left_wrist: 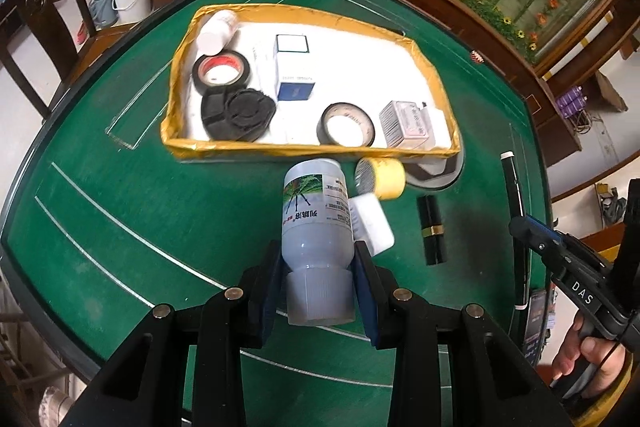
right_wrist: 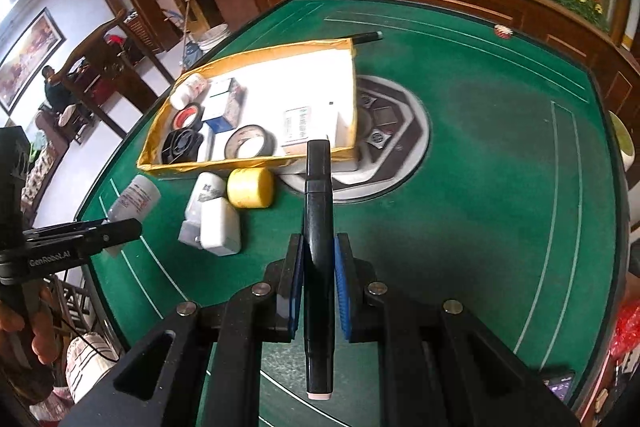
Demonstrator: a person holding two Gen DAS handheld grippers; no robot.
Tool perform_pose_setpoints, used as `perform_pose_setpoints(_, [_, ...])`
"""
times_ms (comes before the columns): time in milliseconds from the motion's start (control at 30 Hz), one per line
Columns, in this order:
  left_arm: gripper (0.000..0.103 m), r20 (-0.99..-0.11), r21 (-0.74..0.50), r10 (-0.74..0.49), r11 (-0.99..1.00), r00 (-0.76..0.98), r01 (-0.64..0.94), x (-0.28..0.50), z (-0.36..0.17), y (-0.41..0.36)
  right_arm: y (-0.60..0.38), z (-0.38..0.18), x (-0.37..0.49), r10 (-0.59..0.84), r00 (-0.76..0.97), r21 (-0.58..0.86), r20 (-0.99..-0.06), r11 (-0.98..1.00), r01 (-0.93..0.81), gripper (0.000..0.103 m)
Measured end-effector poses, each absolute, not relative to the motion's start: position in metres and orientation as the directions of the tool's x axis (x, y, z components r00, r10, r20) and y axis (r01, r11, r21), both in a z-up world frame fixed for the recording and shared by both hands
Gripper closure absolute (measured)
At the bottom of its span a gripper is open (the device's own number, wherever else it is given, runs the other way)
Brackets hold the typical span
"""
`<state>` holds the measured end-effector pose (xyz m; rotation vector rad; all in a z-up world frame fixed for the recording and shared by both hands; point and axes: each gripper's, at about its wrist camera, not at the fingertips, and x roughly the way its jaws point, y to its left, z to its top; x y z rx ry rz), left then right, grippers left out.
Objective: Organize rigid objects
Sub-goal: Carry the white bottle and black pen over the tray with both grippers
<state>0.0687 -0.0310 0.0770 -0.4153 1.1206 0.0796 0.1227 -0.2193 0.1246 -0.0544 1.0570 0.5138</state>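
My left gripper [left_wrist: 318, 267] is shut on a white labelled bottle [left_wrist: 316, 219], gripping near its cap, above the green table. In the right wrist view it reaches in from the left, the same bottle [right_wrist: 134, 197] in its jaws. My right gripper [right_wrist: 318, 267] is shut on a black marker [right_wrist: 318, 187] with a pale tip. A yellow-rimmed tray [left_wrist: 176, 99] holds two tape rolls, a white bottle [left_wrist: 216, 31], a blue-and-white box [left_wrist: 294, 67], a black round part and a grey box. Beside the tray's near rim lie a yellow tape roll [right_wrist: 250, 187], a white adapter [right_wrist: 218, 227] and another white bottle [right_wrist: 206, 193].
A black tube [left_wrist: 434, 231] lies on the felt right of the adapter. Another dark pen [right_wrist: 366, 37] rests behind the tray. The table's raised centre hub [right_wrist: 400, 147] sits right of the tray. Wooden cabinets ring the table; a person sits far left.
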Motion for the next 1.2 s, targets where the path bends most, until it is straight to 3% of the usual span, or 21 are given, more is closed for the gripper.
perform_pose_setpoints(633, [0.067,-0.815,-0.395,-0.177,0.867,0.552,-0.305,0.079,0.078,0.013,-0.135,0.163,0.160,0.323,0.384,0.071,-0.865,0.836,-0.544,0.089])
perform_pose_setpoints(1200, [0.067,-0.853,-0.331,-0.174,0.909,0.492,-0.253,0.108,0.090,0.017,-0.142,0.143,0.159,0.379,0.347,0.193,-0.858,0.863,-0.467,0.089])
